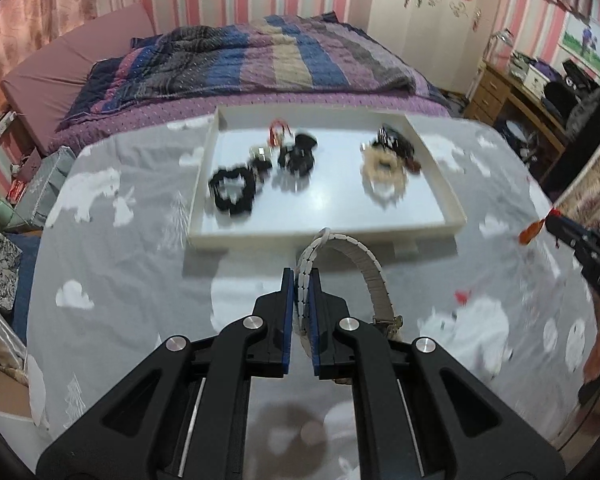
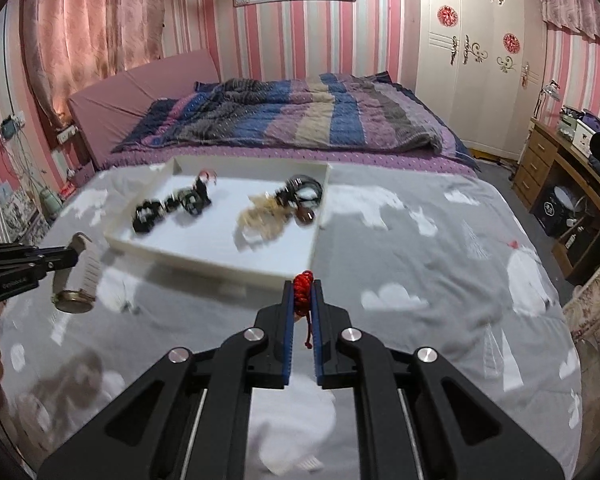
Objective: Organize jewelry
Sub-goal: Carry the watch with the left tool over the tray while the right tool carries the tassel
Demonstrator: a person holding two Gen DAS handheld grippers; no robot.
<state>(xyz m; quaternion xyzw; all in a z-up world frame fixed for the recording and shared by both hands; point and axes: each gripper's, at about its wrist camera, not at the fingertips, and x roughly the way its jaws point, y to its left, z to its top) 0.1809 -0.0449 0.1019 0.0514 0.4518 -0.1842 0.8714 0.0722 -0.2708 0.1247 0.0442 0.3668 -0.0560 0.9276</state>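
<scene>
My left gripper is shut on the white link band of a wristwatch, which arches up and to the right of the pads; in the right wrist view the same wristwatch hangs from the left gripper with its round face low. My right gripper is shut on a red cord bracelet with a knotted end dangling between the pads. In the left wrist view the right gripper shows at the right edge with the red cord bracelet. Both hover above the grey cover just in front of the white tray.
The white tray holds a black scrunchie, dark clips, a red item, a beige scrunchie and dark pieces. Behind lies a bed with a striped quilt. A wooden desk stands at right.
</scene>
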